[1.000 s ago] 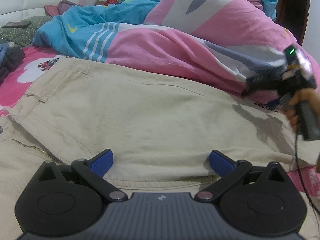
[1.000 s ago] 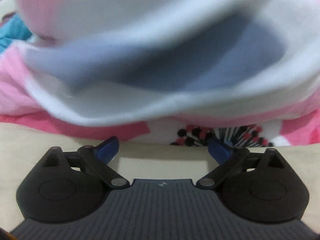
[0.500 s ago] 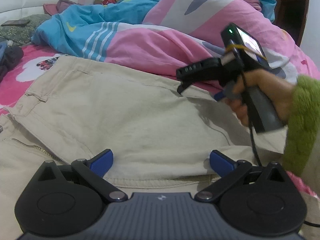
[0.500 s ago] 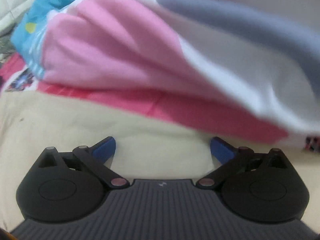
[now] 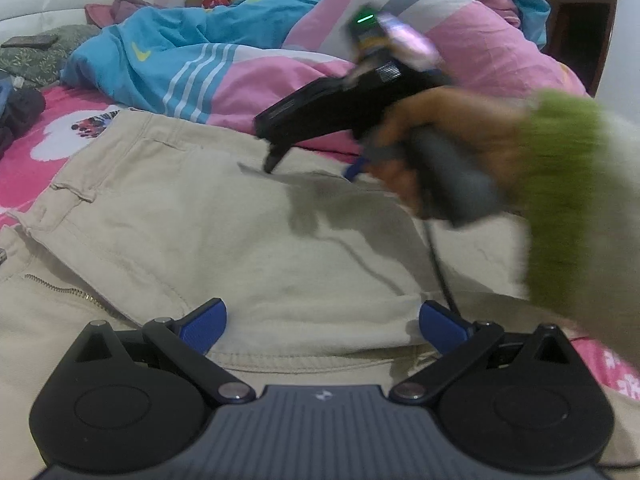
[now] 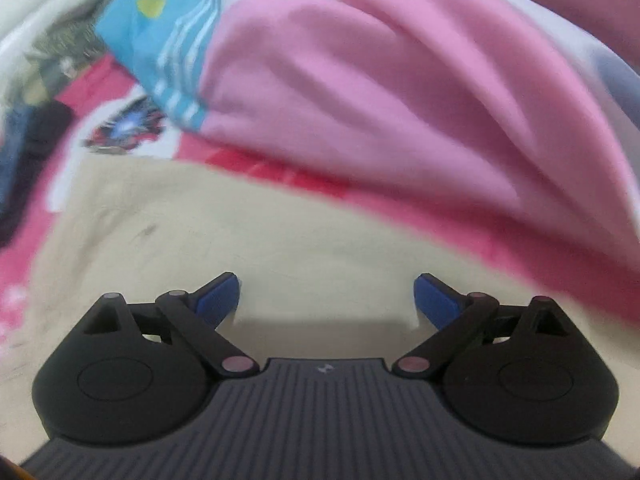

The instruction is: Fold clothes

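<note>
1. Your left gripper (image 5: 322, 326) sits at 6 o'clock, fingers spread wide, over the near hem of the beige trousers (image 5: 208, 232)
2. Your right gripper (image 6: 326, 298) also has its fingers spread, empty, above the trousers' far edge
3. The trousers lie flat on the bed, with the quilt (image 5: 248, 60) at 12 o'clock

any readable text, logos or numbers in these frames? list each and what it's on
No readable words or numbers.
Yellow swoosh-shaped mark, no lettering: on the blue quilt.
Small emblem, no lettering: on the left gripper body, and on the right gripper body.
Sticker on the right gripper's black body in the left wrist view: too blurred to read.
Print on the pink bedsheet: a picture, too small to make out.
</note>
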`<act>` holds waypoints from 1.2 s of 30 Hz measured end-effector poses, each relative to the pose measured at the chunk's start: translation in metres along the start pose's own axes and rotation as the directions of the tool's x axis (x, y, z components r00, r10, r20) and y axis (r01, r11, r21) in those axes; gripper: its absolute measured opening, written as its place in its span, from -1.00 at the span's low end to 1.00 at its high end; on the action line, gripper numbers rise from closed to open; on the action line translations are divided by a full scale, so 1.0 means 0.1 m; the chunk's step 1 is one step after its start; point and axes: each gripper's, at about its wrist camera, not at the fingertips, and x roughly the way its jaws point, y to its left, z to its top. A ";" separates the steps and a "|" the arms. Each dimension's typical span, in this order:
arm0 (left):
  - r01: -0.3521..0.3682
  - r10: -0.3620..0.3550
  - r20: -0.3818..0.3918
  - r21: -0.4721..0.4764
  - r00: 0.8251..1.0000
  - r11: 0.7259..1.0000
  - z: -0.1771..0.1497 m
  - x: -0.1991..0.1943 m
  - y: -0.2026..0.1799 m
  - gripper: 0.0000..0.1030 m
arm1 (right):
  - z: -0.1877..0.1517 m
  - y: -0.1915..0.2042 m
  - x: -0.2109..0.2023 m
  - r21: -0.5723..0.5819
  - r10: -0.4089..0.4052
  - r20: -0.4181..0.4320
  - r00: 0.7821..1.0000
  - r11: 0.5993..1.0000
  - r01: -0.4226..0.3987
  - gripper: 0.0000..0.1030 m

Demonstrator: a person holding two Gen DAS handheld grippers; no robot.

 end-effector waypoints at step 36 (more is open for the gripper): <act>0.009 0.003 0.089 -0.134 0.996 0.991 0.08 -0.45 0.55 1.00 | 0.69 0.83 -0.32 0.000 0.190 0.072 0.979 0.982 -0.191 0.70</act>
